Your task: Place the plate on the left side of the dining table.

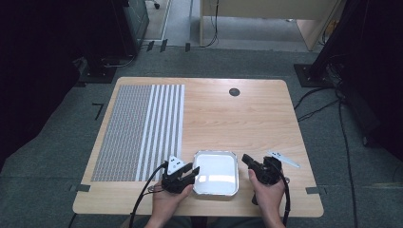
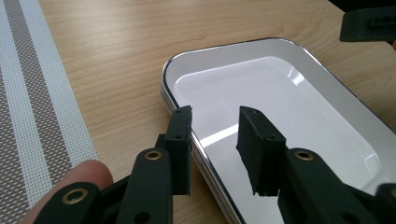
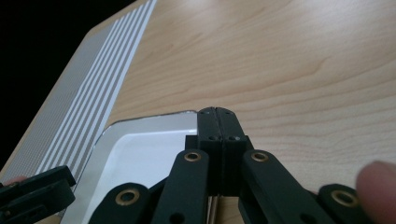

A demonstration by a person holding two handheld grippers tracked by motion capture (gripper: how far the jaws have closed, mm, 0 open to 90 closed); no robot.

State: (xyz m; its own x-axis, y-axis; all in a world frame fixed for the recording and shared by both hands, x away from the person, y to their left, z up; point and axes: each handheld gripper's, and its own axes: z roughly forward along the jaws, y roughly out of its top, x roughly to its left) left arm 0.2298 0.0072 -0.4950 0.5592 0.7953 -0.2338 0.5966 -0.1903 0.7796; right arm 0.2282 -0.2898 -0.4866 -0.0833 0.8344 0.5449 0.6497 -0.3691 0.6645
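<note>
An empty white tray [image 1: 216, 156] with a shiny metal rim lies near the table's front edge, between the two hands. My left gripper [image 1: 194, 170] is at the tray's left rim and stands open; in the left gripper view its jaws [image 2: 215, 125] straddle that rim [image 2: 164, 79], one jaw outside and one over the tray's inside. My right gripper [image 1: 246, 158] is at the tray's right side with its jaws pressed together and nothing between them. In the right gripper view the shut jaws [image 3: 218, 112] point over the tray's corner [image 3: 154, 119].
A grey woven placemat [image 1: 138, 130] with white stripes covers the table's left part. A small white flat piece [image 1: 283, 158] lies to the right of the right hand. A dark round grommet [image 1: 234, 91] sits at the table's far side. Bare wood lies beyond the tray.
</note>
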